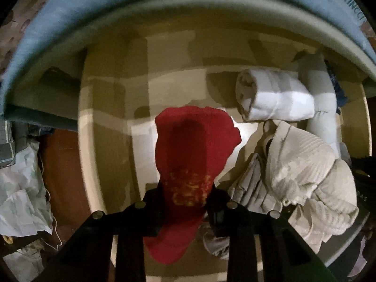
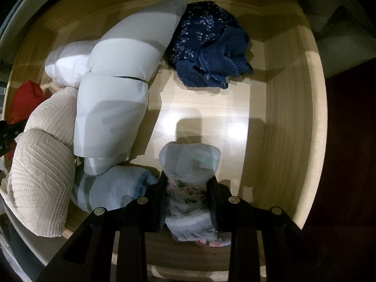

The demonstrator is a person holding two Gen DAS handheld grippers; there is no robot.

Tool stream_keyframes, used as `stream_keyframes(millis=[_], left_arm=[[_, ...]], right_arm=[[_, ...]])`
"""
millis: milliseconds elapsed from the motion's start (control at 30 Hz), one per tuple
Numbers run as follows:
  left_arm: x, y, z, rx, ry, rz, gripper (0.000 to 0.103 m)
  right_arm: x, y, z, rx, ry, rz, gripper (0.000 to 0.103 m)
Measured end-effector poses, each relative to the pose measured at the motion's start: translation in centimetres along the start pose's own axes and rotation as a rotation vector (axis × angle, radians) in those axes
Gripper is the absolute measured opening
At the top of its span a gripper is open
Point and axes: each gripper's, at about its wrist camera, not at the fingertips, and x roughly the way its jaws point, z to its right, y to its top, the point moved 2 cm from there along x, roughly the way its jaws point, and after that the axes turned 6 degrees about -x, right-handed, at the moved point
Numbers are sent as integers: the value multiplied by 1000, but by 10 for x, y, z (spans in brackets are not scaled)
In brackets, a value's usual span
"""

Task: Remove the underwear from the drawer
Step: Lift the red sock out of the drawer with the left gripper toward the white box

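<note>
Both grippers are closed on underwear above the drawer point(image 2: 293, 108), the left gripper point(image 1: 186, 197) holding a red piece point(image 1: 195, 141) and the right gripper point(image 2: 188, 188) a grey piece point(image 2: 190, 162), so next they should probably carry them out.

dim, hard shadows, fisheye-warped edges
</note>
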Motion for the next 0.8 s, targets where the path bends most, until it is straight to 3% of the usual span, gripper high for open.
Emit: stream_keyframes(millis=[300, 800], left_arm=[[-41, -12, -20, -37, -19, 86, 29], [-132, -14, -22, -35, -23, 276, 29]], right_arm=[[-10, -1, 3, 13, -27, 18, 27], [-20, -4, -4, 22, -71, 26, 27]])
